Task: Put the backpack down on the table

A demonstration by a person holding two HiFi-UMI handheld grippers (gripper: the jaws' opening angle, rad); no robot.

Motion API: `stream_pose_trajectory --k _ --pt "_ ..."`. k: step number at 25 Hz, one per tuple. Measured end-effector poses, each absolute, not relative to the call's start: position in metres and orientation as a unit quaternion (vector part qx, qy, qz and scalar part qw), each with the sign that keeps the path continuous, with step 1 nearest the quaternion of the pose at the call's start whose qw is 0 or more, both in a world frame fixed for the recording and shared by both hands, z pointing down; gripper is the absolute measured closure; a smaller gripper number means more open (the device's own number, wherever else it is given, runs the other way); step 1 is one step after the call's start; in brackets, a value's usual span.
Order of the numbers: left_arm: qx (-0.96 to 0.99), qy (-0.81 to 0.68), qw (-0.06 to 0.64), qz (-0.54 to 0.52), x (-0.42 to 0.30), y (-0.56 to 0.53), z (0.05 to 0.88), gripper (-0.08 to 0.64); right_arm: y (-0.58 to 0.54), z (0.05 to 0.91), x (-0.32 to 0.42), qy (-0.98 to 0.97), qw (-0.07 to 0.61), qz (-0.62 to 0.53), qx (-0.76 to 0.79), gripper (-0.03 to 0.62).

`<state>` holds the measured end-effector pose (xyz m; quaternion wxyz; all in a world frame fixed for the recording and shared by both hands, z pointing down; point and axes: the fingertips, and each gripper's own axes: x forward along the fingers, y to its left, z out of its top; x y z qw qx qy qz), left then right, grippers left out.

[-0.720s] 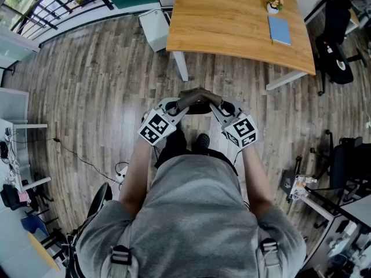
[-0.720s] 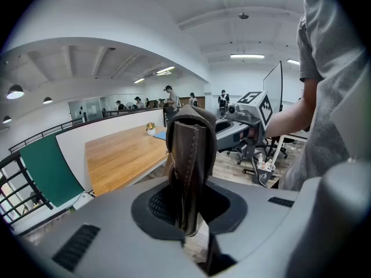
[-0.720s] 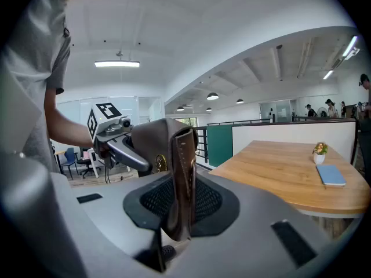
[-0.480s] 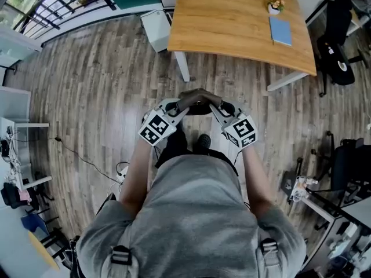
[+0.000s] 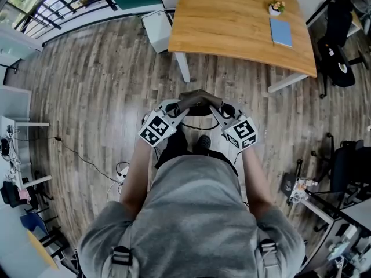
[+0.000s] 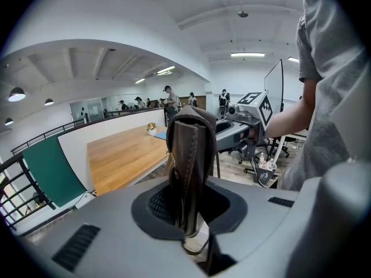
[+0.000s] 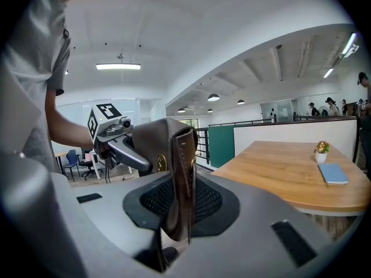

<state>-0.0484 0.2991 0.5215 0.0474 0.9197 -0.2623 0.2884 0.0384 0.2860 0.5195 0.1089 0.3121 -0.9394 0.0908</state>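
Observation:
The backpack's brown leather top handle (image 5: 199, 99) arches between my two grippers, over the wooden floor in front of the person's torso. My left gripper (image 5: 181, 107) is shut on the handle's left end, seen as a stitched strap (image 6: 190, 161) clamped between its jaws. On the handle's right end my right gripper (image 5: 217, 108) is shut, with the folded leather (image 7: 181, 172) pinched between its jaws. The bag's dark body (image 5: 173, 146) hangs below, mostly hidden by the grippers and the person. The wooden table (image 5: 232, 22) stands ahead, apart from the bag.
On the table's far right lie a blue book (image 5: 280, 31) and a small potted plant (image 5: 274, 6). A white box (image 5: 155, 29) stands on the floor by the table's left leg. Black office chairs (image 5: 338, 45) stand to the right. Cables run across the floor at left.

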Motion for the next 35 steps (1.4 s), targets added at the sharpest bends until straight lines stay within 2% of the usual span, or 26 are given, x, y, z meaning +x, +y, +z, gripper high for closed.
stream_pose_trajectory --k 35 --pt "0.922 -0.265 0.042 0.28 -0.068 0.282 0.519 0.492 0.271 0.516 0.02 -0.936 0.112 0.091 0.322 0.514"
